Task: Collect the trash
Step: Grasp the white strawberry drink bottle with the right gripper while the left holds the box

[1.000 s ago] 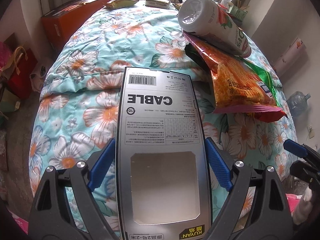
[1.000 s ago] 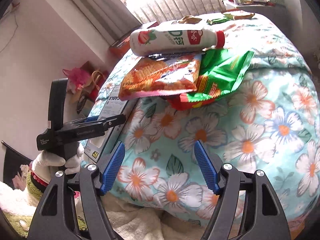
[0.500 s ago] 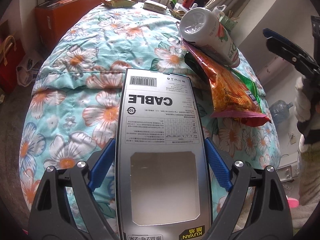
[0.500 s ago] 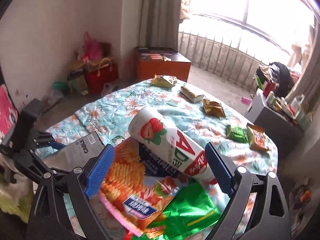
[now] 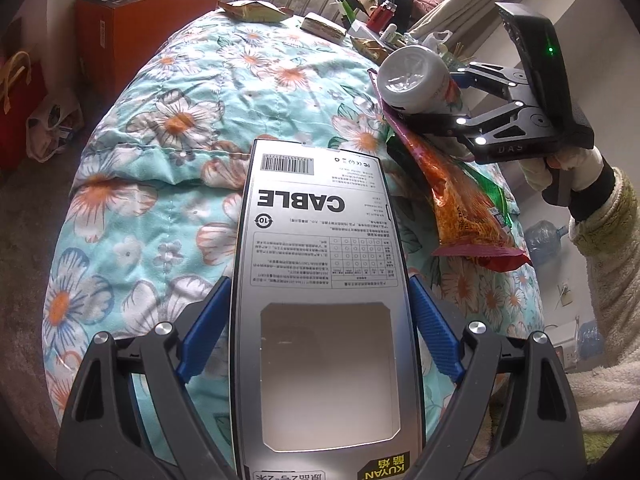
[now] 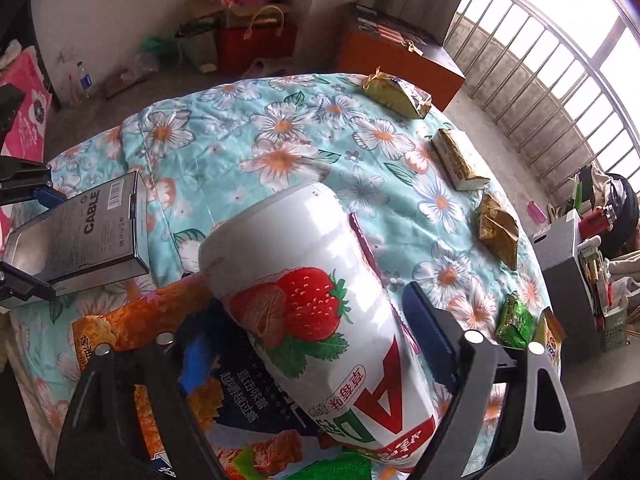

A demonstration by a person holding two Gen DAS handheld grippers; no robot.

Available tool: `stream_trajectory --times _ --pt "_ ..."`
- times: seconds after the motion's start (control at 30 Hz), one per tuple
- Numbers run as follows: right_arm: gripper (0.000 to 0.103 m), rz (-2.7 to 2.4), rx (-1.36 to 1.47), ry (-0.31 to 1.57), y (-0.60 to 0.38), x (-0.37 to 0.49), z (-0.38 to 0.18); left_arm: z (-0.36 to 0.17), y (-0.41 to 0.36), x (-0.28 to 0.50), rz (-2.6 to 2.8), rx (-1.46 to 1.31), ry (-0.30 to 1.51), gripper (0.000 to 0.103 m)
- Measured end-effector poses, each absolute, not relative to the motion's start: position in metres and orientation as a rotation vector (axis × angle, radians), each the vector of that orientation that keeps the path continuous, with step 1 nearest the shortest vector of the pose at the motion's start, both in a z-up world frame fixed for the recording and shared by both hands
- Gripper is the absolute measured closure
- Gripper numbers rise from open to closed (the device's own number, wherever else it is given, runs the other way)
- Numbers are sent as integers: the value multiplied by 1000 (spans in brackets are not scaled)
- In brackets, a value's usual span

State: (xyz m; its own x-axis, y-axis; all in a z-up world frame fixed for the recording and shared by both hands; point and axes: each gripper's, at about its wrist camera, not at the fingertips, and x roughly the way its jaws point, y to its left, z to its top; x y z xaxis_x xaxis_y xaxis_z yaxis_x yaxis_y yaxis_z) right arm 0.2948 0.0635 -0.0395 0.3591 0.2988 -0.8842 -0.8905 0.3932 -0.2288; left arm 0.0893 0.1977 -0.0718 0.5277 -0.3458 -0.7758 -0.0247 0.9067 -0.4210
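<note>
The right gripper point(image 6: 308, 344) has its blue fingers point(image 6: 426, 328) spread either side of the strawberry drink bottle point(image 6: 316, 320), which lies on its side between them, base pointing away from the camera; whether the pads are touching it yet is hard to tell, they look just off the sides. The risky bit: that bottle is round and glossy and it's sitting on top of an orange snack bag point(image 6: 132, 320) and a green wrapper point(image 6: 344, 464), so if the fingers close off-centre it'll probably roll or squirt out, and the lower finger might pinch the crinkly bag along with it and drag the whole pile. The pile sits right near the edge of the bed too, so anything bumped likely goes over. Meanwhile the left gripper point(image 5: 320, 328) is pinching the grey CABLE box point(image 5: 320, 272) between its fingers point(image 5: 204, 328), box sticking out forward over the floral quilt point(image 5: 168, 128); a long flat box held at one end could twist loose if the hand swings. Farther out there are more wrappers waiting: a yellow-green packet point(image 6: 396, 92), a snack bar pack point(image 6: 456, 160), a gold wrapper point(image 6: 496, 228) and a small green pack point(image 6: 514, 320).
</note>
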Motion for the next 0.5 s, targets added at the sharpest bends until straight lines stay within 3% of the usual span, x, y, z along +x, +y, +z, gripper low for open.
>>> stream_trajectory --times 0.23,0.5 --pt "30 771 -684 771 29 287 -11 -64 203 91 -176 -408 963 20" --pt "34 497 -199 629 -93 280 43 -37 205 83 -146 -402 871 20"
